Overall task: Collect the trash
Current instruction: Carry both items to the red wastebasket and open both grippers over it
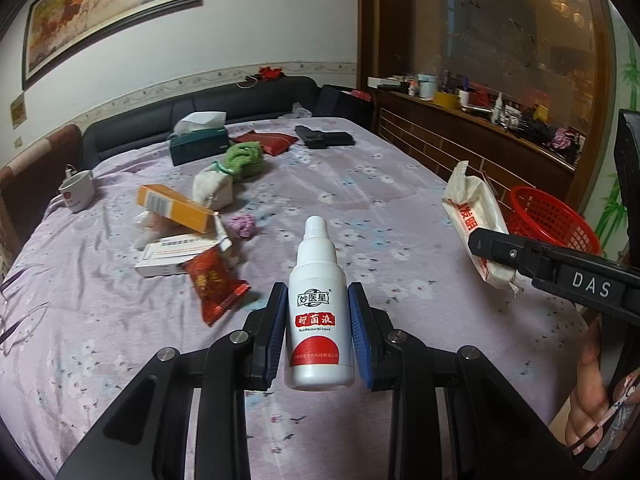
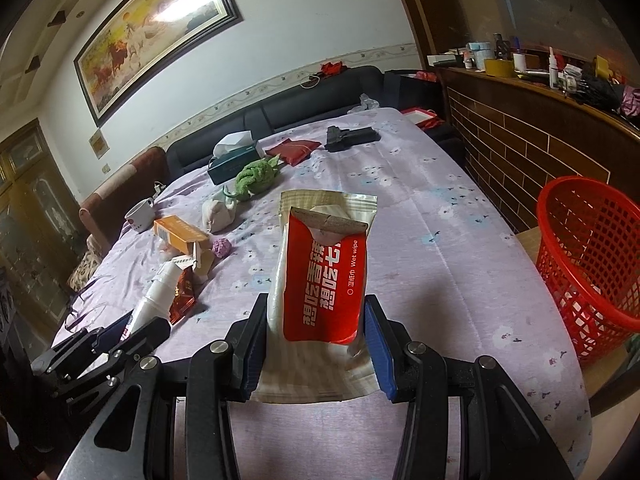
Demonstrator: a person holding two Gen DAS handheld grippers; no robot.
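My left gripper (image 1: 318,304) is shut on a white spray bottle (image 1: 320,320) with a red label, held upright above the purple cloth. My right gripper (image 2: 316,320) is shut on a red and white wet wipe pack (image 2: 320,276). In the left wrist view the pack (image 1: 474,216) hangs at the right, near the red basket (image 1: 548,216). The basket (image 2: 592,256) stands beside the table's right edge. The left gripper with the bottle (image 2: 154,300) shows at lower left in the right wrist view.
Loose items lie on the table at the left: a red snack wrapper (image 1: 212,284), a white box (image 1: 172,256), an orange box (image 1: 172,206), a crumpled purple tissue (image 1: 242,226), a white cloth pouch (image 1: 212,190), a green towel (image 1: 244,160), a tissue box (image 1: 198,142) and a mug (image 1: 76,190).
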